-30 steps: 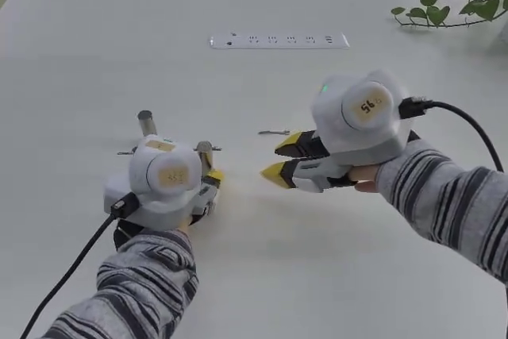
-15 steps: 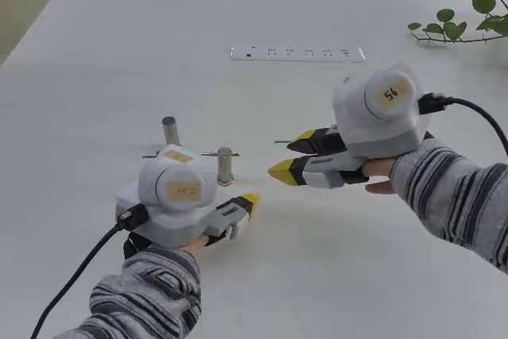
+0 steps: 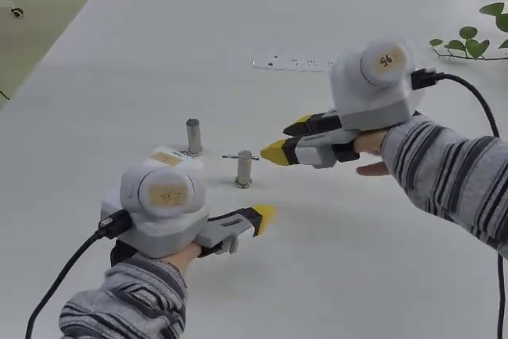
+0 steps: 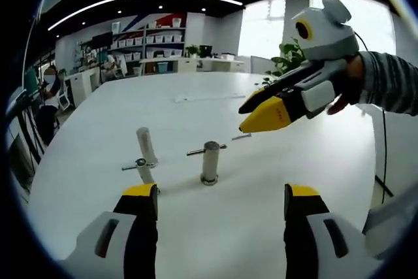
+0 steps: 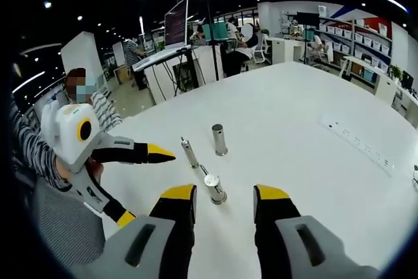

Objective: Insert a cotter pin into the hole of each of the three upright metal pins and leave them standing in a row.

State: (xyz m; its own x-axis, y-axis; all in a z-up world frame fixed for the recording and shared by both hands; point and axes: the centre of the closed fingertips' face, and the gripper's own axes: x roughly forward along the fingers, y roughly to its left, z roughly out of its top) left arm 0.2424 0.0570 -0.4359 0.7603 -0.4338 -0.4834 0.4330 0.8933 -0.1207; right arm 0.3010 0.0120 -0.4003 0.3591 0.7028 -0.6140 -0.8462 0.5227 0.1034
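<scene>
Two metal pins (image 4: 209,160) hold cotters; the bare pin (image 4: 145,144), nearer the table's (image 3: 238,37) far edge, lacks one. The left gripper (image 4: 222,194) and right gripper (image 5: 225,194) both gape empty. Next, the loose cotter pin (image 4: 241,136) needs grasping.

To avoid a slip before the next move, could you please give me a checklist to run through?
1. Left gripper open and empty: ok.
2. Right gripper open and empty: ok.
3. All three metal pins upright: ok.
4. Every hole filled: not ok; the far pin looks bare.
5. Loose cotter pin available: ok.
6. Pins in a row: cannot tell.
</scene>
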